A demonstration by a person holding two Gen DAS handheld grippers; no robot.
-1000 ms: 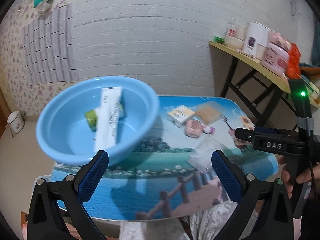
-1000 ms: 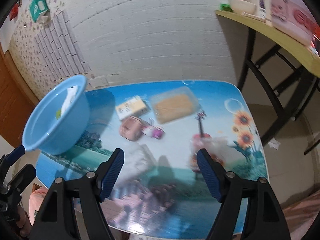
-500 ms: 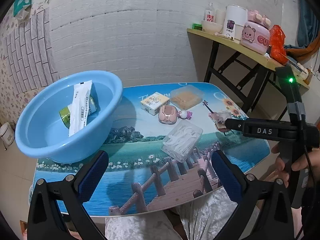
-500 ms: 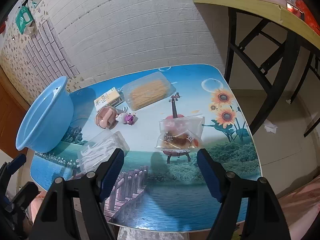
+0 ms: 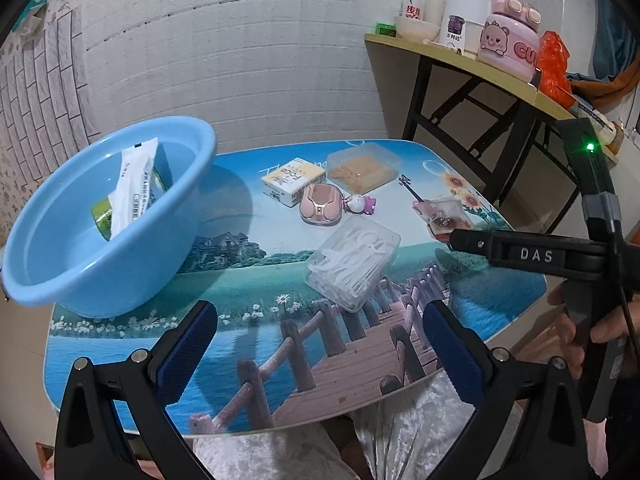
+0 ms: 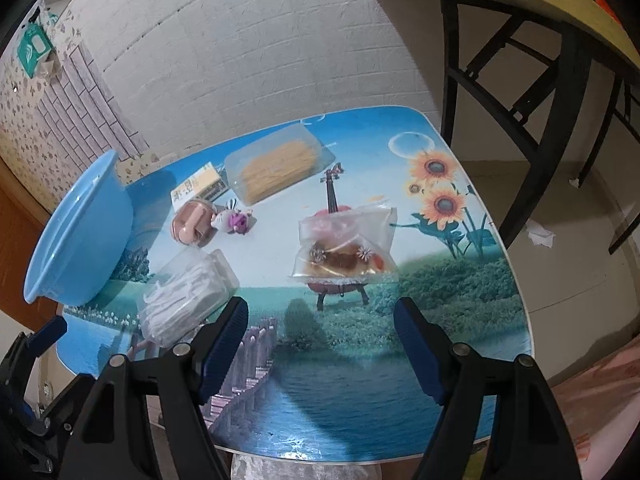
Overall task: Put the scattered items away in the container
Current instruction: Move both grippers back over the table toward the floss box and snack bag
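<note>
Right wrist view: your right gripper (image 6: 320,332) stands wide open, holding nothing, just short of the clear bag (image 6: 346,248). Centre both pads on it before closing. Left gripper (image 5: 320,344) also open and empty; the basin (image 5: 48,256) sits far left.

Side shelf (image 5: 460,54) – pink pig jar (image 5: 507,42), white canister (image 5: 464,20); green tissue pack (image 6: 34,46) on wall.
</note>
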